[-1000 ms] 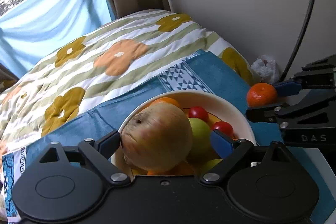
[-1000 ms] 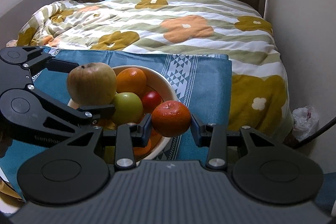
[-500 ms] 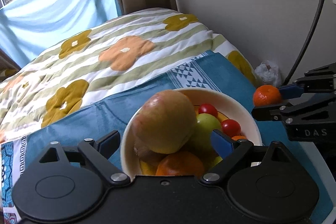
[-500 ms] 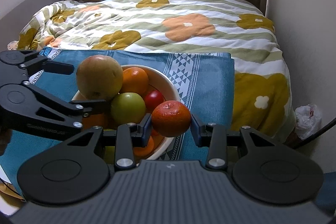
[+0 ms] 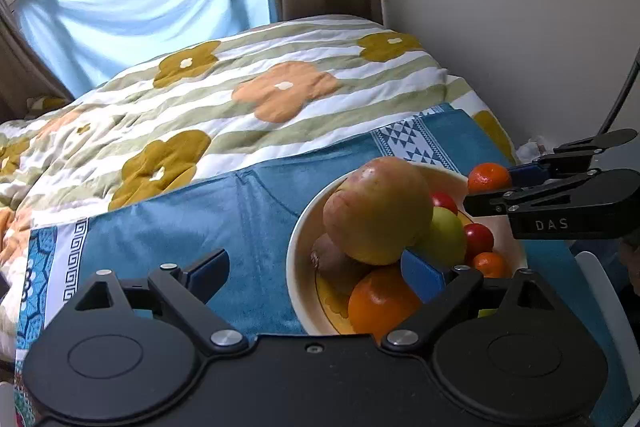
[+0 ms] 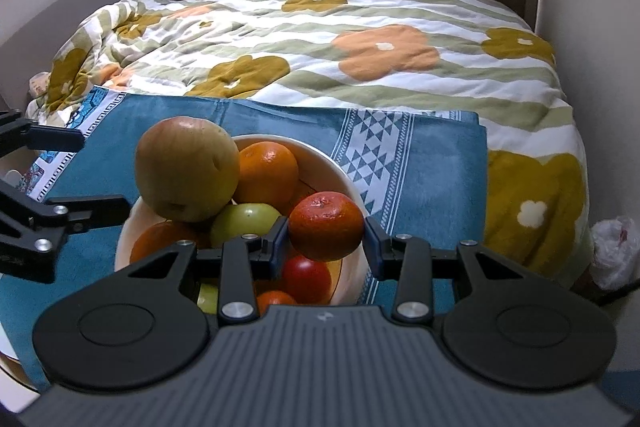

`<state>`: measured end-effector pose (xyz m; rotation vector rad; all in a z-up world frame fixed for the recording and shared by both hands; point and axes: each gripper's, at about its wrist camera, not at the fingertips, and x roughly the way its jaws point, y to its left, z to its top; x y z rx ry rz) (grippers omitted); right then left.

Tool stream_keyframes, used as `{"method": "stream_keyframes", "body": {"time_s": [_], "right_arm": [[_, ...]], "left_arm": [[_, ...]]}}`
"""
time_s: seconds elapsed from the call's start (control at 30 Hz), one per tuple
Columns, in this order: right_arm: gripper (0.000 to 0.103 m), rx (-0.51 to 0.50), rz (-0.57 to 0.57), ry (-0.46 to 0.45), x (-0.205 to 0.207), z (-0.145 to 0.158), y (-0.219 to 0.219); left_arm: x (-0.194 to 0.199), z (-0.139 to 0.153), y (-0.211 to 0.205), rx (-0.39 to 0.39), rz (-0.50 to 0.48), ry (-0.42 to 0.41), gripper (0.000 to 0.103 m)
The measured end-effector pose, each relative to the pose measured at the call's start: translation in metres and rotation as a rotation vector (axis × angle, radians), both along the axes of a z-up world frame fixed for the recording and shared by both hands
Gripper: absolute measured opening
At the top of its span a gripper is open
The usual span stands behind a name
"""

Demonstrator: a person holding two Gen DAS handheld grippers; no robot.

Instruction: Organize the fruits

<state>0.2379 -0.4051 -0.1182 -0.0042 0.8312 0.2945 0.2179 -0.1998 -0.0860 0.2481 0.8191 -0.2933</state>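
Observation:
A cream bowl [image 5: 296, 255] [image 6: 348, 183] on the blue cloth holds a pile of fruit. A large yellow-red apple [image 5: 376, 211] [image 6: 186, 169] lies on top of an orange [image 6: 266, 171], a green fruit [image 6: 244, 223] and red tomatoes [image 5: 478, 239]. My left gripper [image 5: 316, 267] [image 6: 105, 174] stands open at the bowl's left side. Its right pad sits just under the apple, and nothing is between the fingers. My right gripper [image 6: 326, 231] [image 5: 492, 187] is shut on a tangerine [image 6: 326, 227] [image 5: 488, 177] over the bowl's right rim.
The blue cloth [image 5: 180, 227] covers the near end of a bed with a floral striped duvet [image 6: 360, 47]. A wall runs close on the right. A white plastic bag [image 6: 612, 251] lies on the floor there, and curtains hang at the window behind.
The apple was between my left gripper's jaws; that gripper has slid left and the apple now rests on the pile. My right gripper brought the tangerine in over the bowl's rim.

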Motion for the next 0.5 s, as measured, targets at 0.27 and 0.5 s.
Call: {"method": "stream_keyframes", "body": {"time_s": [0.27,0.5], "right_arm": [[0.094,-0.011,-0.027,-0.003,-0.005,0.003,-0.001],[0.094,-0.02,-0.053,-0.044,-0.031,0.03,0.009]], "left_arm": [[-0.009,0.009,0.007,-0.014,0.047,-0.01,0.095],[-0.029,0.035,0.025,-0.049,0.054,-0.06,0.095]]}}
